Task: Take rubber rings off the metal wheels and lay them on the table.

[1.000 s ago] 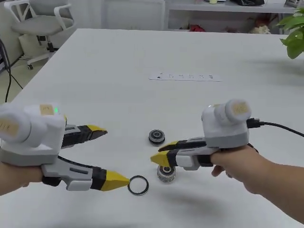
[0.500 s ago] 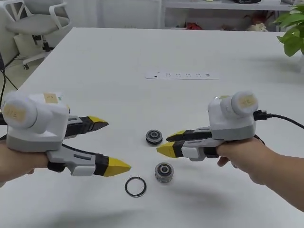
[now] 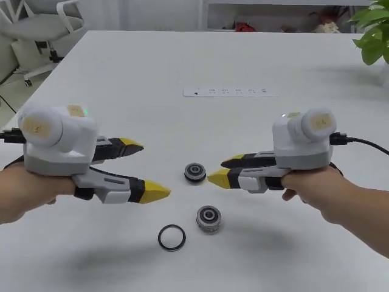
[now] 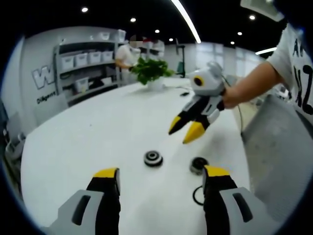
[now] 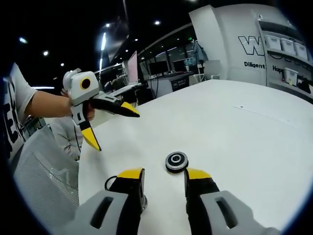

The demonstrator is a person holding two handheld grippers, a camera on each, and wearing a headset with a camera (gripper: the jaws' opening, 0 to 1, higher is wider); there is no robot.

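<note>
Two small metal wheels lie on the white table (image 3: 152,73). The farther wheel (image 3: 195,172) (image 4: 153,158) (image 5: 176,161) wears a dark rubber ring. The nearer wheel (image 3: 208,218) (image 4: 198,165) looks bare metal. A loose black rubber ring (image 3: 172,237) (image 5: 110,183) lies flat to its left. My left gripper (image 3: 149,168) (image 4: 161,174) hovers open, left of the wheels, holding nothing. Opposite it, my right gripper (image 3: 220,170) (image 5: 163,174) is open and empty, its tips just right of the ringed wheel. Each gripper shows in the other's view: right (image 4: 182,133), left (image 5: 113,128).
A white power strip (image 3: 231,92) lies farther back on the table. A green plant (image 3: 371,36) (image 4: 149,71) stands at the far right corner, an office chair (image 3: 42,24) beyond the far left edge. Shelves and a person stand in the background.
Both grippers have lifted and drawn apart, the right one off the bare wheel, the left one's lower tip away from the loose ring. Wheels and ring lie where they were.
</note>
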